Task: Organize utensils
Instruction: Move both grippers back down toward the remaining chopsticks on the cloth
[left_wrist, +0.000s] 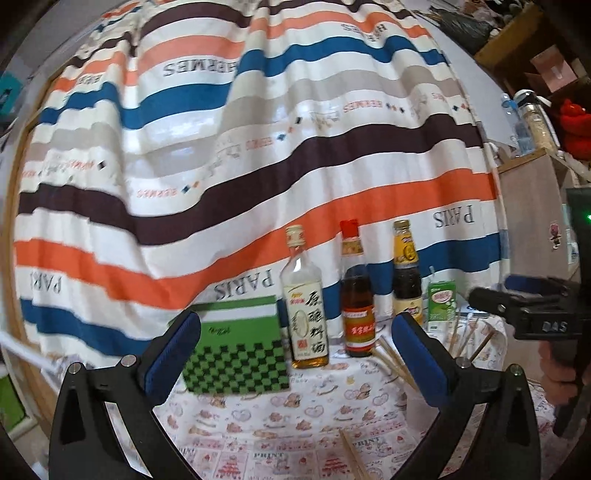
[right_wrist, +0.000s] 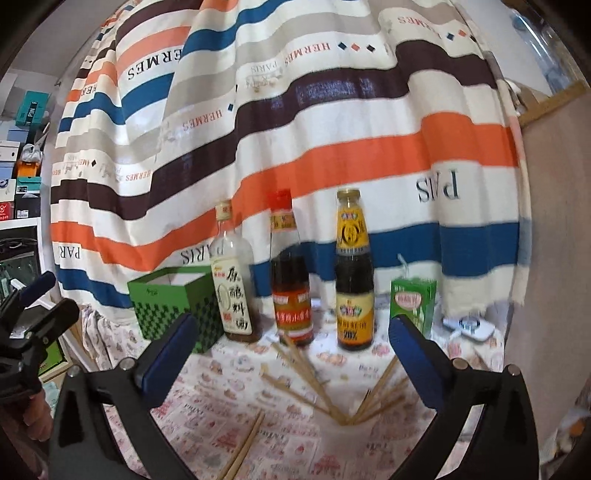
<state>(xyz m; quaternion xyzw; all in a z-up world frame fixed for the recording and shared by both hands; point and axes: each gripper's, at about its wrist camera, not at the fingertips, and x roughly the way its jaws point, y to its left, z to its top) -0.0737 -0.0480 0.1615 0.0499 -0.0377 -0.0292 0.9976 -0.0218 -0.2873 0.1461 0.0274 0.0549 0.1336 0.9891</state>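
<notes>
Both the left gripper (left_wrist: 295, 354) and right gripper (right_wrist: 293, 350) gape empty, ready for the scattered chopsticks (right_wrist: 306, 384) bound for the green box (right_wrist: 173, 306)

Chopsticks (left_wrist: 352, 456) — cut off below

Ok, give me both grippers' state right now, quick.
Left gripper: open, holding nothing.
Right gripper: open, holding nothing; the chopsticks lie loose on the table.

Green/black checked box (right_wrist: 173, 310), striped orange/blue/brown/white curtain (right_wrist: 332, 122), tan chopsticks (right_wrist: 306, 380), pink-print tablecloth (right_wrist: 288, 435), green carton (right_wrist: 413, 301).
</notes>
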